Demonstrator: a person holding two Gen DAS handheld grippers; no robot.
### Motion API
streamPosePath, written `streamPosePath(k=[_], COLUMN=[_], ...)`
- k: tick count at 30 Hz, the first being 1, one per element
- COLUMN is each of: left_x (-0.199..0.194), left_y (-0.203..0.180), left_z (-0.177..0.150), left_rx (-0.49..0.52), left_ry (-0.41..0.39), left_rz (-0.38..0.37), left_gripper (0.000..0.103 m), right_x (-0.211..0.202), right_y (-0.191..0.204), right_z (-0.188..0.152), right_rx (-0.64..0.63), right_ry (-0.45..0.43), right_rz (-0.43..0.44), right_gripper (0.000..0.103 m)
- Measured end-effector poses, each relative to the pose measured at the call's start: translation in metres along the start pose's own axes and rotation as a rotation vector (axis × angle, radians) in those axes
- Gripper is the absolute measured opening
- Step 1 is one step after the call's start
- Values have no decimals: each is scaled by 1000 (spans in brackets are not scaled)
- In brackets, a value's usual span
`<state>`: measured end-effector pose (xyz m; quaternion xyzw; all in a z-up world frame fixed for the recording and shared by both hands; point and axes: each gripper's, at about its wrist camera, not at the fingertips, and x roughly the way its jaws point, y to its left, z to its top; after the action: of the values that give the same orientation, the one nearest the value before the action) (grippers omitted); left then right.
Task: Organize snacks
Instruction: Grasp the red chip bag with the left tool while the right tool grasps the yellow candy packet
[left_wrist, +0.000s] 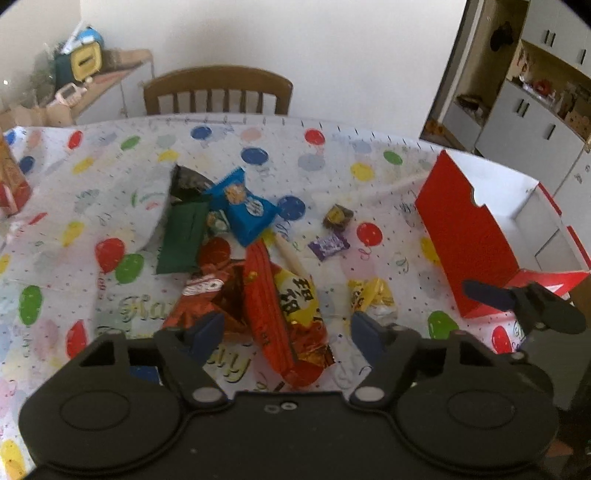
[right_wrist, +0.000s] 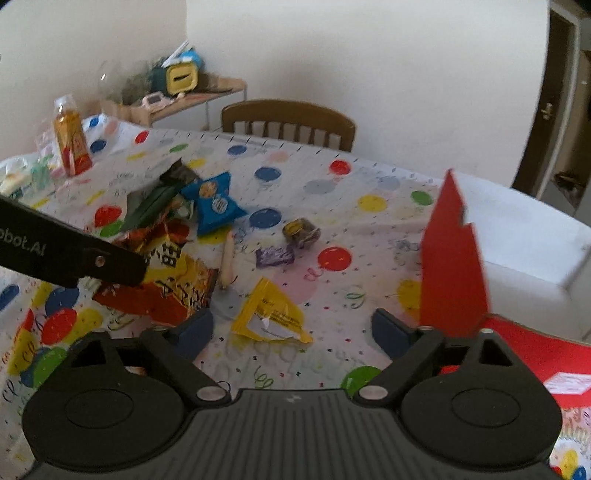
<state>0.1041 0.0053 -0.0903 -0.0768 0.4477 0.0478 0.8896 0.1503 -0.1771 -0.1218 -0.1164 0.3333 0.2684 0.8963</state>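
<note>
A pile of snacks lies on the balloon tablecloth (left_wrist: 332, 173): a red-and-yellow packet (left_wrist: 284, 306), a green packet (left_wrist: 183, 238), a blue packet (left_wrist: 245, 206), a purple candy (left_wrist: 328, 245) and a small yellow packet (left_wrist: 371, 291). A red box (left_wrist: 476, 236) with white dividers stands open at the right. My left gripper (left_wrist: 286, 332) is open and empty, just above the red-and-yellow packet. My right gripper (right_wrist: 291, 330) is open and empty over the small yellow packet (right_wrist: 269, 314), next to the red box (right_wrist: 454, 266). The blue packet (right_wrist: 216, 203) and purple candy (right_wrist: 275, 255) lie beyond.
A wooden chair (left_wrist: 218, 90) stands at the table's far edge. An orange drink bottle (right_wrist: 70, 136) and small items stand at the far left of the table. A cluttered shelf (right_wrist: 184, 85) is against the wall. The left gripper's body (right_wrist: 66, 251) crosses the right wrist view.
</note>
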Motion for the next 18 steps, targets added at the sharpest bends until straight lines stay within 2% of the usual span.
streamPosePath(k=[2,4,9,18], left_x=[7,13,28,45], left_y=[-3,-4,-10,-17], left_z=[0,2,4,16], left_rx=[8,11,17,52], left_ry=[19,37,82,115], left_rz=[6,-5,-20,21], left_gripper=[71,65,64,63], right_x=[11,19,36,52], right_y=[0,1,6,5], right_z=[0,-1,-1,3], right_rx=[-8,-16,-59,-61], right_ry=[19,30,51,71], right_rz=[10,20,47,87], right_gripper=[81,80,77,62])
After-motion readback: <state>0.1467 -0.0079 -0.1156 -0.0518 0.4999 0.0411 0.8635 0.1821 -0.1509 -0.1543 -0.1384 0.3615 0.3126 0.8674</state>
